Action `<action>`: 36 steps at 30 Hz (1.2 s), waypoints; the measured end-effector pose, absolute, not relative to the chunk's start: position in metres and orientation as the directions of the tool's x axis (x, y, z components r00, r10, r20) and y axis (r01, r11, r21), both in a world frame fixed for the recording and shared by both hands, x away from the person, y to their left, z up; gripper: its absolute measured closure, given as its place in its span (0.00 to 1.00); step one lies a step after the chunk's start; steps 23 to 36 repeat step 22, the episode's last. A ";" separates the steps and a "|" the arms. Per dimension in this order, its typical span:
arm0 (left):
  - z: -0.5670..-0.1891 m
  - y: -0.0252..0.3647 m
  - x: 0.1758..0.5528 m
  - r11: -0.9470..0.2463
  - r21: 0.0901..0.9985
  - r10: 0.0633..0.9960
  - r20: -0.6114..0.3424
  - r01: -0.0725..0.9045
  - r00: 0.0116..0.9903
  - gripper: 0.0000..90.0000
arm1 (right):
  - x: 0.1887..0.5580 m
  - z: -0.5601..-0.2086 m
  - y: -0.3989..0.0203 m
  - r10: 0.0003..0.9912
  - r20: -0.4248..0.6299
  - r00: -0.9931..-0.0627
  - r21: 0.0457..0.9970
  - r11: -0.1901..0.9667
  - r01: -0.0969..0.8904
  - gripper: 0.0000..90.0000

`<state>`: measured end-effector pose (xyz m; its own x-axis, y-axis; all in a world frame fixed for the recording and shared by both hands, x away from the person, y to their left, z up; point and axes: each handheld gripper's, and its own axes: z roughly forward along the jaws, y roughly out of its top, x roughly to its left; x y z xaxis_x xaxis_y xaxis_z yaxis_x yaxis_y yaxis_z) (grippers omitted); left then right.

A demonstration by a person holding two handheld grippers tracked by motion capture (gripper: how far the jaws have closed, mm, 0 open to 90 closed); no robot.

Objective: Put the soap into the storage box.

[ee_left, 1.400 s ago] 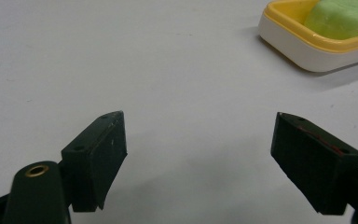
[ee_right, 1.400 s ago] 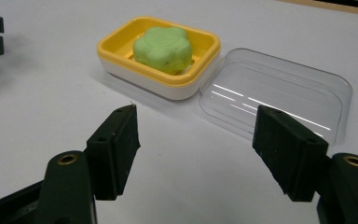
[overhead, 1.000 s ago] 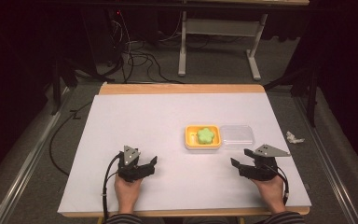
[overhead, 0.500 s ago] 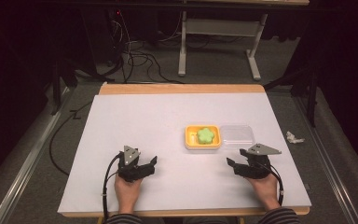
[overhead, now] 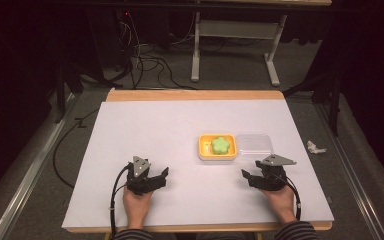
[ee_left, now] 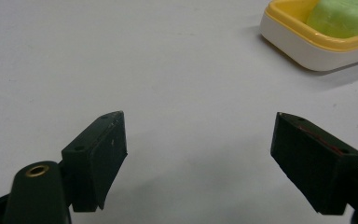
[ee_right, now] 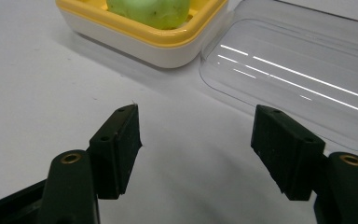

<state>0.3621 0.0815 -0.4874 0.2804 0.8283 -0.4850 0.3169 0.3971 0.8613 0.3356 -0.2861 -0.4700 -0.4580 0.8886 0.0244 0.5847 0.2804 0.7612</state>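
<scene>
In the high view, the left gripper (overhead: 162,175) and the right gripper (overhead: 246,176) rest on the white table (overhead: 145,130). Both are open and empty, near the yellow-rimmed white plastic dish (overhead: 202,150) holding the green flower-shaped soap (overhead: 221,145). The clear plastic lid (overhead: 253,145) touches the dish.

In the left gripper view, the jaws stand wide, and the dish (ee_left: 307,51) is well apart.

In the right gripper view, the jaws have just been closing a little, with nothing between them. The lid (ee_right: 298,65) is thin and smooth, so it may slide away or push the dish (ee_right: 135,42).

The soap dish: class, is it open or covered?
Open. The clear lid lies on the table right of the yellow soap dish, leaving the green soap uncovered.
</scene>
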 end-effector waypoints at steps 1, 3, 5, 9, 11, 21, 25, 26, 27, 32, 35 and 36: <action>-0.487 0.081 0.362 0.397 0.862 0.829 -0.485 0.317 0.281 0.21 | 0.336 -0.470 -0.286 0.889 0.024 -0.458 0.761 0.280 0.585 0.37; -0.487 0.082 0.362 0.396 0.863 0.830 -0.482 0.314 0.279 0.21 | 0.336 -0.472 -0.285 0.890 0.025 -0.455 0.758 0.280 0.589 0.37; -0.487 0.081 0.362 0.396 0.863 0.831 -0.482 0.313 0.278 0.21 | 0.337 -0.475 -0.285 0.889 0.021 -0.457 0.755 0.286 0.590 0.37; -0.488 0.081 0.362 0.396 0.864 0.832 -0.481 0.311 0.277 0.21 | 0.337 -0.479 -0.286 0.892 0.023 -0.451 0.749 0.283 0.598 0.37; -0.487 0.081 0.362 0.396 0.864 0.832 -0.481 0.311 0.277 0.21 | 0.336 -0.479 -0.286 0.893 0.021 -0.451 0.754 0.282 0.593 0.37; -0.487 0.081 0.362 0.395 0.865 0.832 -0.480 0.309 0.279 0.21 | 0.336 -0.480 -0.285 0.890 0.016 -0.455 0.752 0.289 0.592 0.37; -0.487 0.081 0.362 0.395 0.865 0.832 -0.480 0.309 0.279 0.21 | 0.337 -0.480 -0.285 0.891 0.017 -0.454 0.751 0.289 0.594 0.37; -0.487 0.081 0.362 0.395 0.865 0.832 -0.480 0.309 0.279 0.21 | 0.337 -0.480 -0.285 0.891 0.017 -0.454 0.751 0.289 0.594 0.37; -0.487 0.081 0.362 0.395 0.865 0.832 -0.480 0.309 0.279 0.21 | 0.337 -0.480 -0.285 0.891 0.017 -0.454 0.751 0.289 0.594 0.37; -0.487 0.081 0.362 0.395 0.865 0.832 -0.480 0.309 0.279 0.21 | 0.337 -0.480 -0.285 0.891 0.017 -0.454 0.751 0.289 0.594 0.37; -0.487 0.081 0.362 0.395 0.865 0.832 -0.480 0.309 0.279 0.21 | 0.337 -0.480 -0.285 0.891 0.017 -0.454 0.751 0.289 0.594 0.37; -0.487 0.081 0.362 0.395 0.865 0.832 -0.480 0.309 0.279 0.21 | 0.337 -0.480 -0.285 0.891 0.017 -0.454 0.751 0.289 0.594 0.37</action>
